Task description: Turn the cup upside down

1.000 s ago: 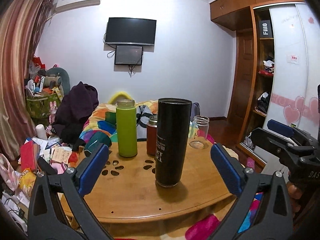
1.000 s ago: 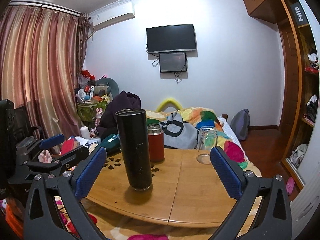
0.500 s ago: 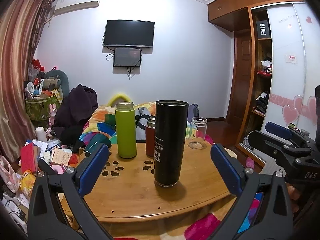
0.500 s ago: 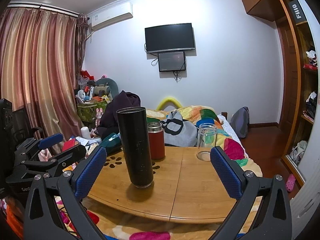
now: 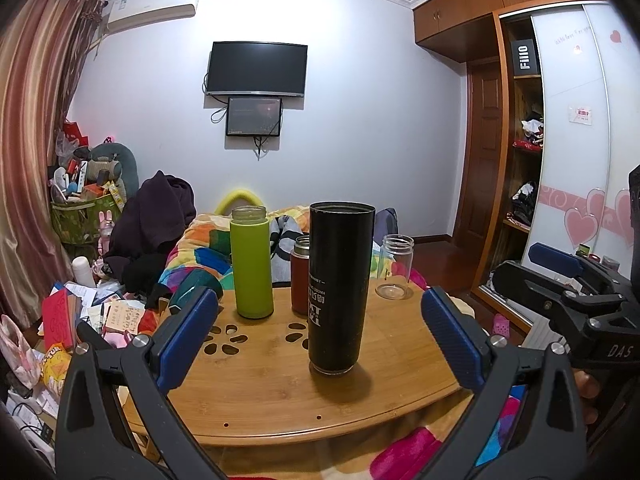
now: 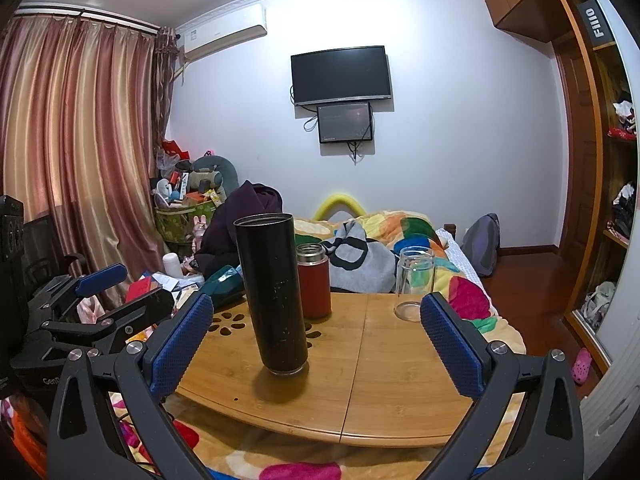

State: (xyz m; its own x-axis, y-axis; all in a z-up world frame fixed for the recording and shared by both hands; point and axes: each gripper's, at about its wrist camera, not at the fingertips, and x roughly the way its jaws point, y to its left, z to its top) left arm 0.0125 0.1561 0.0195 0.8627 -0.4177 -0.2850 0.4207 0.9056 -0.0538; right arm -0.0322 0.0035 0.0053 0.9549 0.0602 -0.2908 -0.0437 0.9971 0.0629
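Jaws of both grippers spread wide, holding nothing, short of the upright black cup (image 5: 341, 288) (image 6: 273, 296).

Bright overhead light blows out the white wall (image 5: 360, 92) above the television (image 5: 257, 69). Both views are sharp, with fisheye bending and dark corners.

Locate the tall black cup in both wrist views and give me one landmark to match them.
Left wrist: tall black cup stands just right of centre, near the table's front edge, between the open jaws.
Right wrist: tall black cup stands left of centre.
Shared landmark: the red flask directly behind it.
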